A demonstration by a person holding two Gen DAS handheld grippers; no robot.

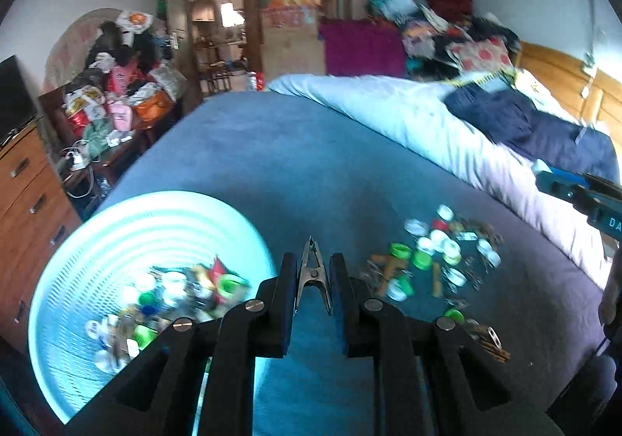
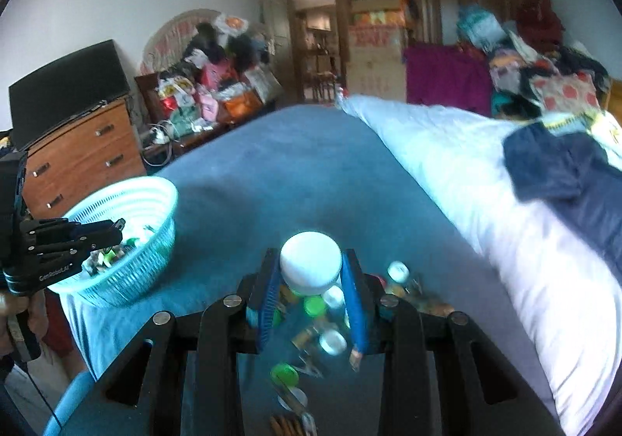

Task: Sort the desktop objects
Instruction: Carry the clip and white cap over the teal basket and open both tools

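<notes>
My left gripper [image 1: 313, 261] is shut on a small metal spring clip [image 1: 313, 276], held above the blue bed cover beside the pale blue slotted basket [image 1: 116, 234]. Several caps and clips lie in that basket. A loose pile of caps, clips and wooden pegs [image 1: 435, 257] lies on the cover to the right. My right gripper [image 2: 311, 256] is shut on a round white cap [image 2: 311, 261], gripped between its blue pads [image 2: 268, 304] above the pile [image 2: 322, 323]. The right wrist view also shows the left gripper [image 2: 77, 238] over the basket [image 2: 128, 280].
The blue cover [image 1: 291, 164] spreads across the bed, with a white quilt [image 1: 427, 125] and dark folded clothes [image 1: 525, 125] to the right. A wooden dresser [image 2: 85, 156] with a dark screen [image 2: 66, 86] stands left of the bed. A cluttered heap of bags [image 2: 210, 86] sits beyond.
</notes>
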